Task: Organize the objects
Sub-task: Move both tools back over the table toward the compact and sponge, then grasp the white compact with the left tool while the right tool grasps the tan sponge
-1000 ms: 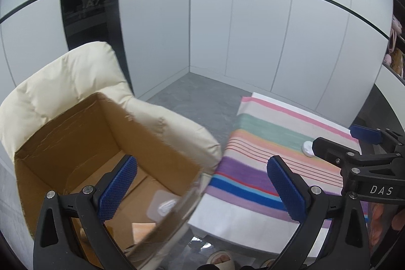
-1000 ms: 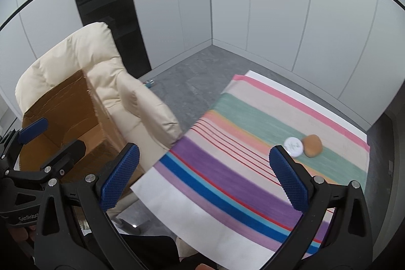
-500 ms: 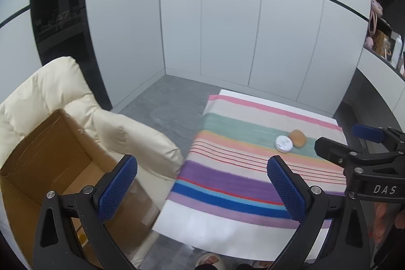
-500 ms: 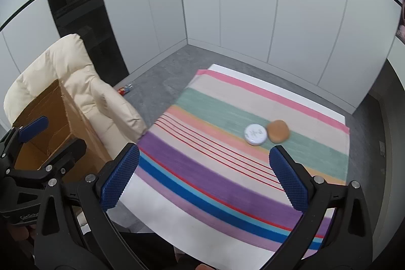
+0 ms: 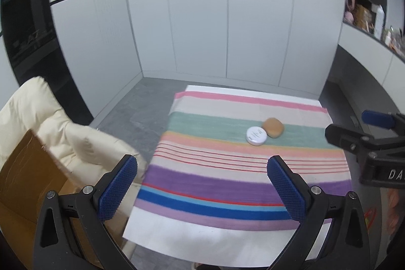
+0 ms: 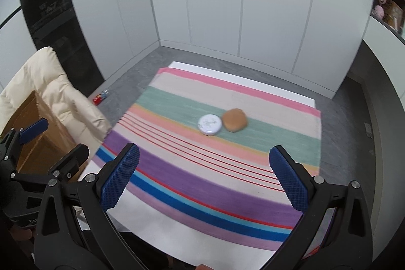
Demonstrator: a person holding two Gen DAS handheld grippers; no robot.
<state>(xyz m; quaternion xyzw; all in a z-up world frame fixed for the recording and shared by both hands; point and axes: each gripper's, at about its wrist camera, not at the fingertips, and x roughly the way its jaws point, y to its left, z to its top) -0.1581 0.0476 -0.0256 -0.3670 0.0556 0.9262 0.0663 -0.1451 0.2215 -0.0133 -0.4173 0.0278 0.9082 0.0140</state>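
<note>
A round white tin (image 5: 256,135) (image 6: 210,124) and a brown bun-like lump (image 5: 272,127) (image 6: 235,120) lie side by side, touching, on the green stripe of the striped cloth (image 5: 227,179) (image 6: 202,168). My left gripper (image 5: 202,190) is open and holds nothing, hovering over the near part of the cloth. Likewise my right gripper (image 6: 205,176) is open and empty, well short of both objects. An open cardboard box (image 5: 22,184) (image 6: 27,123) rests on the cream armchair (image 5: 58,123) (image 6: 45,87) at the left.
The cloth covers a low table on a grey floor (image 6: 152,62), with white wall panels behind. A small red can (image 6: 97,99) lies on the floor by the armchair. Shelves with clutter (image 5: 367,17) run along the right wall.
Both grippers have swung right, away from the box and armchair, toward the striped cloth. The tin and the brown lump now sit nearer the middle of each view. Both stay open.
</note>
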